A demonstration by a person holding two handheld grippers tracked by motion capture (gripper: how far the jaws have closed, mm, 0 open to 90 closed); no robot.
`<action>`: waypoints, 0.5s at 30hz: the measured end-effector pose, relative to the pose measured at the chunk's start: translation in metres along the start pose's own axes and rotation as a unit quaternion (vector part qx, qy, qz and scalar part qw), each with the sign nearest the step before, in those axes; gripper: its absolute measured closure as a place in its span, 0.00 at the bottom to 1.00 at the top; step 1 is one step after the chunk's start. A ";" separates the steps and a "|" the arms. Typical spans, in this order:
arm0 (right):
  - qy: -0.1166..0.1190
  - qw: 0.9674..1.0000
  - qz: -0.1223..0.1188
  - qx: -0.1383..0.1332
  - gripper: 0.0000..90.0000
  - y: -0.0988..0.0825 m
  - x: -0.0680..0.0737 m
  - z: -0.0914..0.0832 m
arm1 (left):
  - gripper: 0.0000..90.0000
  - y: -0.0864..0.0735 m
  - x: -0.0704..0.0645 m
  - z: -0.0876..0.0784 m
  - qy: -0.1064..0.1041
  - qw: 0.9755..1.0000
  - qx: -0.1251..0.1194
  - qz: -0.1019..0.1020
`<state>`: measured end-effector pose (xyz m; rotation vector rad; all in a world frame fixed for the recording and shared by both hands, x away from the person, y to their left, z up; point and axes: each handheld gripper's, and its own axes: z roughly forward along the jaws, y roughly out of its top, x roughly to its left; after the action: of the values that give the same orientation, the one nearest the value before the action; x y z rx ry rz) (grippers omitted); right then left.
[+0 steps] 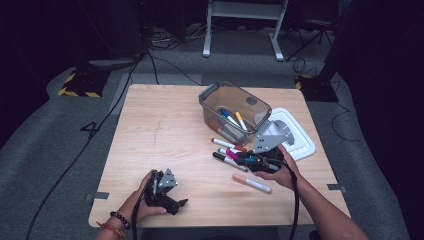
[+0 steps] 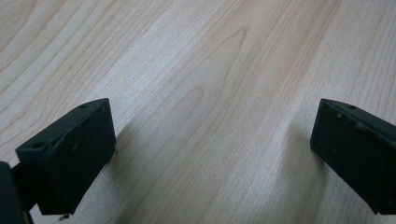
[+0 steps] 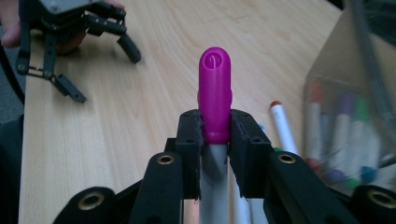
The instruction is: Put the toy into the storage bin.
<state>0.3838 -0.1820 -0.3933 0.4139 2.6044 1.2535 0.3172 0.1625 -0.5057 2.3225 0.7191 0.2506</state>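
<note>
My right gripper is shut on a marker with a magenta cap; the cap sticks out past the pads and the grey barrel runs back between the jaws. From above, that gripper hangs over a loose cluster of markers, and the magenta cap points left. My left gripper rests at the front left of the wooden table. Its jaws stand wide open over bare wood with nothing between them. It also appears far off in the right gripper view.
A clear plastic bin holding several markers stands at the back right, its wall close by. A white lid lies beside it. Loose markers lie near my right hand: a red-capped one, a black-capped one and a peach one.
</note>
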 end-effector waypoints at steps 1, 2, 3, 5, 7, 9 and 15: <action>-0.004 1.000 0.000 -0.003 0.83 0.003 -0.002 -0.003 | 0.01 0.000 0.000 0.000 0.000 1.000 0.000 0.000; -0.009 1.000 0.000 -0.005 0.83 0.006 -0.005 -0.007 | 0.00 0.000 0.000 0.000 0.000 1.000 0.000 0.000; -0.012 1.000 0.000 -0.008 0.83 0.010 -0.007 -0.011 | 0.00 0.000 0.000 0.000 0.000 1.000 0.000 0.000; -0.023 1.000 -0.001 -0.014 0.83 0.017 -0.012 -0.020 | 0.00 0.000 0.000 0.000 0.000 1.000 0.000 0.000; -0.030 0.999 0.001 -0.020 0.83 0.025 -0.018 -0.028 | 0.01 0.000 0.000 0.000 0.000 1.000 0.000 0.000; -0.040 0.999 0.000 -0.021 0.83 0.032 -0.024 -0.034 | 0.01 0.000 0.000 0.000 0.000 1.000 0.000 0.000; -0.060 0.998 -0.004 -0.027 0.83 0.049 -0.039 -0.045 | 0.01 0.000 0.000 0.000 0.000 1.000 0.000 0.000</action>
<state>0.4141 -0.1985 -0.3244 0.4538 2.4640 1.2521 0.3172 0.1625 -0.5057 2.3222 0.7192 0.2508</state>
